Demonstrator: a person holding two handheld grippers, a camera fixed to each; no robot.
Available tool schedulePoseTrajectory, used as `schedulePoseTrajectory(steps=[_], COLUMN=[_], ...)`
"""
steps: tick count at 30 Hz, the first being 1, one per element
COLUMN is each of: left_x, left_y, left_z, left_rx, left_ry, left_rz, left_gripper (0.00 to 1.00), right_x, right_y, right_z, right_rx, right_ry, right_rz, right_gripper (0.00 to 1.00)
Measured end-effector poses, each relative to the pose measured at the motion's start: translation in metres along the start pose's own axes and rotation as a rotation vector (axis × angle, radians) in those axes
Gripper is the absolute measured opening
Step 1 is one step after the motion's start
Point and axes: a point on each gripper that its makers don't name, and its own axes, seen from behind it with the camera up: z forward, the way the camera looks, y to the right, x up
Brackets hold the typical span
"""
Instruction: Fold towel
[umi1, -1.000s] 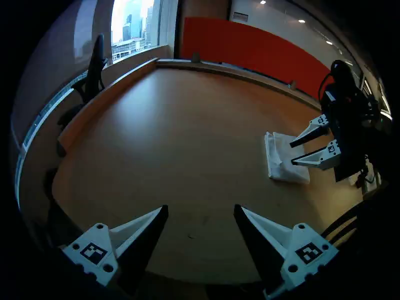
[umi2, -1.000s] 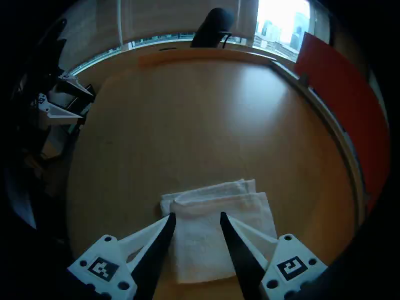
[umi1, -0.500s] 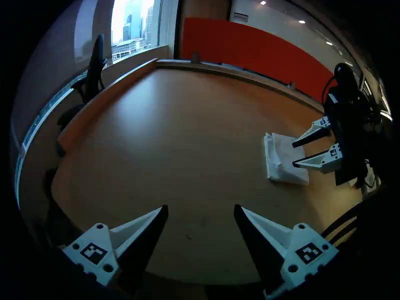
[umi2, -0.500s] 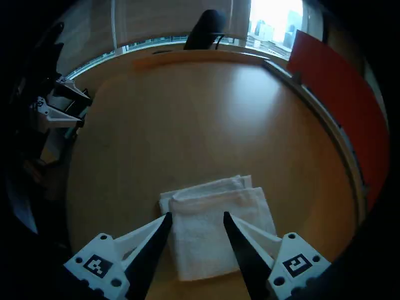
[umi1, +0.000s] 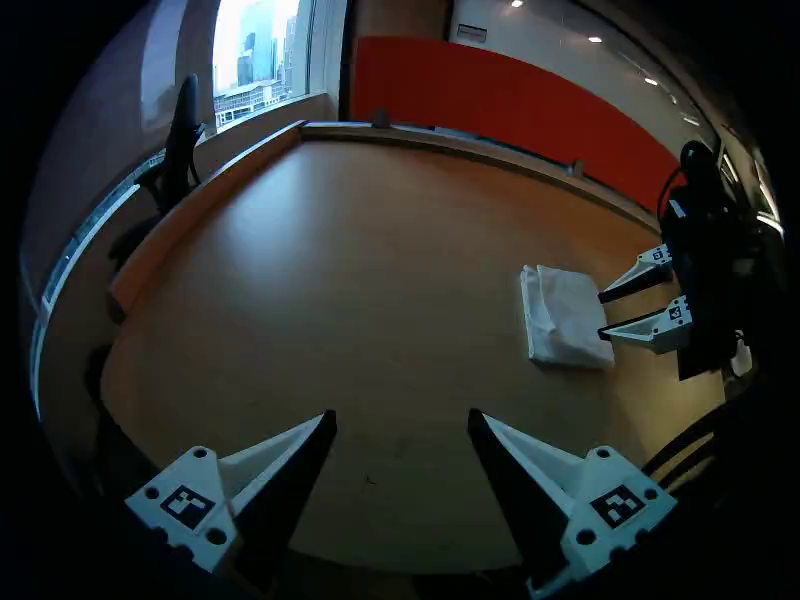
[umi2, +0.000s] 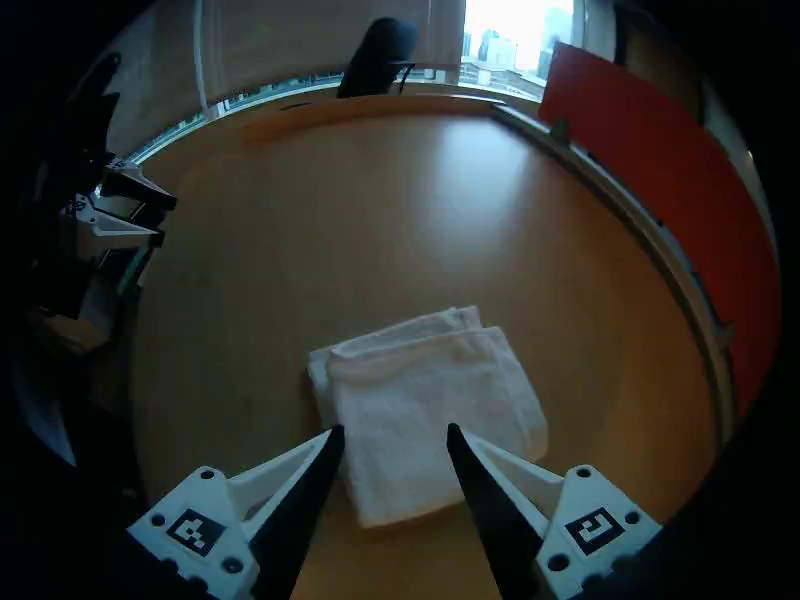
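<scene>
1. White towel (umi2: 425, 425), folded into a rectangle (layers stacked at the far edge), flat on the wooden table (umi2: 400, 220).
2. Right gripper (umi2: 393, 430) at the towel's near edge, fingers apart, holding nothing.
3. Left gripper (umi1: 400, 414) well apart from the towel, fingers spread too, empty.

I'm at a big wooden table (umi1: 380, 250) with a raised edge, a red wall panel (umi1: 520, 100) running along the far side, a dark office chair (umi1: 180, 130) by a bright window (umi1: 255, 55) showing city towers, and small ceiling lights (umi1: 600, 40) glowing above.
</scene>
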Motion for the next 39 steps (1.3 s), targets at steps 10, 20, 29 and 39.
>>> schedulePoseTrajectory(steps=[10, 20, 29, 39], left_x=[0.001, 0.001, -0.001, -0.002], left_y=[0.004, 0.007, 0.007, 0.01], left_z=[0.001, 0.001, 0.002, 0.001], left_rx=[-0.009, -0.018, -0.023, -0.032], left_ry=[0.0, -0.002, -0.005, -0.003], left_rz=[0.011, 0.019, 0.017, 0.018], left_gripper=[0.98, 0.97, 0.97, 0.97], right_x=[-0.016, -0.039, -0.06, -0.076], right_y=[0.002, -0.004, -0.013, -0.017], right_z=[-0.005, -0.004, -0.004, -0.001], right_rx=[-0.033, -0.053, -0.05, -0.053], right_ry=[-0.005, -0.032, -0.068, -0.094], right_rz=[0.043, 0.083, 0.111, 0.136], right_gripper=[0.79, 0.79, 0.72, 0.58])
